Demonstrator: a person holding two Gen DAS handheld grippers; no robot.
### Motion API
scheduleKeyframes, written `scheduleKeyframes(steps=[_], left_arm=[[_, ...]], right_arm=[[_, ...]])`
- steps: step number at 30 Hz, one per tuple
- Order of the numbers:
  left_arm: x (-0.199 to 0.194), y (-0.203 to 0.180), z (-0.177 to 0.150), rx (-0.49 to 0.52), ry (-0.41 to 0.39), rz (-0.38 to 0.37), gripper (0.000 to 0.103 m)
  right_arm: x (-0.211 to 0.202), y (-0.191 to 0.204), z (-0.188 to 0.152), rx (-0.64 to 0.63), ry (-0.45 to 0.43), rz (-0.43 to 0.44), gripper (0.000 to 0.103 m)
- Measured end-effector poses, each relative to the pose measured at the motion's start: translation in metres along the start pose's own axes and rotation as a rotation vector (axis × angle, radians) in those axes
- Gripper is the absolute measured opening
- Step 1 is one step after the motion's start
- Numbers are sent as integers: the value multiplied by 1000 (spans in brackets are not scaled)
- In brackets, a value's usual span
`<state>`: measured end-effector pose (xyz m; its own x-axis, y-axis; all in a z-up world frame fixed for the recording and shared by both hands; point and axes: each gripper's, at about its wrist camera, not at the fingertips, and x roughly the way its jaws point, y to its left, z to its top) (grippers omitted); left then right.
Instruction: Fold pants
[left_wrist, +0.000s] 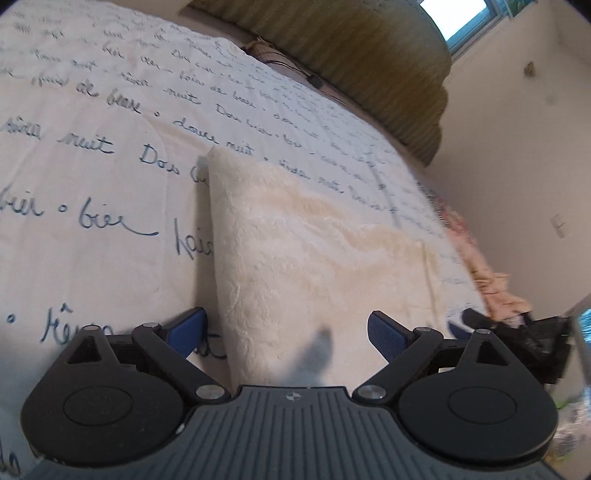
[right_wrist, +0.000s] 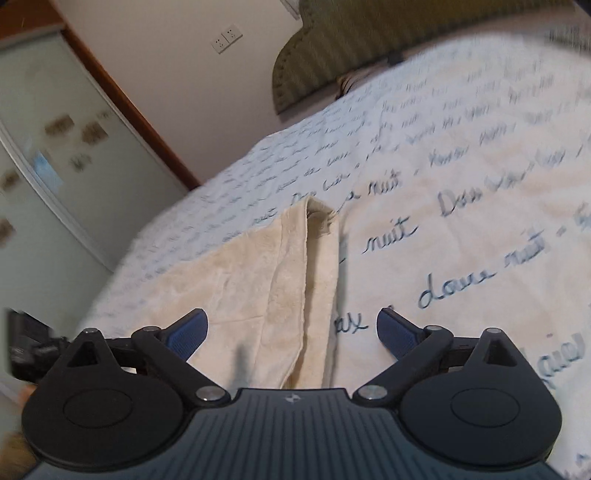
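Script-printed bedspread (left_wrist: 110, 110) covering the bed, folded cream pants (left_wrist: 295, 258) lying near its edge, left gripper (left_wrist: 286, 332) and right gripper (right_wrist: 291, 332) hovering, jaws apart, gripping nothing.

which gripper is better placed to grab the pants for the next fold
Slightly the right, as a judgement. The right gripper has the layered edge of the cream pants running between its open fingers. The left gripper, also open, faces a flat stretch of the fabric, with its left finger over the bedspread.

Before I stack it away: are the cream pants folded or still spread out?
Folded: the cream pants lie as a narrow layered strip on the bedspread, edges doubled along one side.
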<state>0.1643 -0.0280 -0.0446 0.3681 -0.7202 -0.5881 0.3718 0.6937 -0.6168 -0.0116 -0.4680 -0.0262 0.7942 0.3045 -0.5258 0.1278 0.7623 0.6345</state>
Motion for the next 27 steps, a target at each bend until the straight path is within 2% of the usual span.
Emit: scheduleKeyframes(steps=[2,5,7,10,12,13,14,15,16,18,19,21,23,27], left_arm=[[5,5,7,-17,21,-57,95],[16,14,16,-60,52,-117,95],[22,20,21,-100,59,-160,98],[30,22,26,-138,53,-187,100],[35,17,27,-114,50,-183,99],[36,14,27,-102,44,-174,97],[36,11,26,-89,37,-168,93],[36,7,24,-74,29,-162,84],[35,5,23,-54,25,-141,80],[32,1,19,5,16,-54,47],[31,0,18,26,10,-27,43],[24,4,16,8,-16,-42,25],[15,4,15,10,-45,-60,17],[-2,-9,14,92,-97,-35,12]], right_arm=[[11,-12,3,54,34,89,97],[25,-16,8,69,89,205,97],[34,-14,11,61,120,226,97],[47,-9,17,61,137,223,97],[54,-5,19,58,133,208,90],[57,-4,19,57,135,195,76],[59,-3,18,56,140,182,52],[62,-3,17,62,146,165,41],[63,-2,14,63,147,163,34],[61,3,11,58,129,159,29],[58,6,10,60,120,156,26],[51,13,10,38,104,144,23],[46,27,12,9,85,150,22],[37,54,22,-56,55,170,22]])
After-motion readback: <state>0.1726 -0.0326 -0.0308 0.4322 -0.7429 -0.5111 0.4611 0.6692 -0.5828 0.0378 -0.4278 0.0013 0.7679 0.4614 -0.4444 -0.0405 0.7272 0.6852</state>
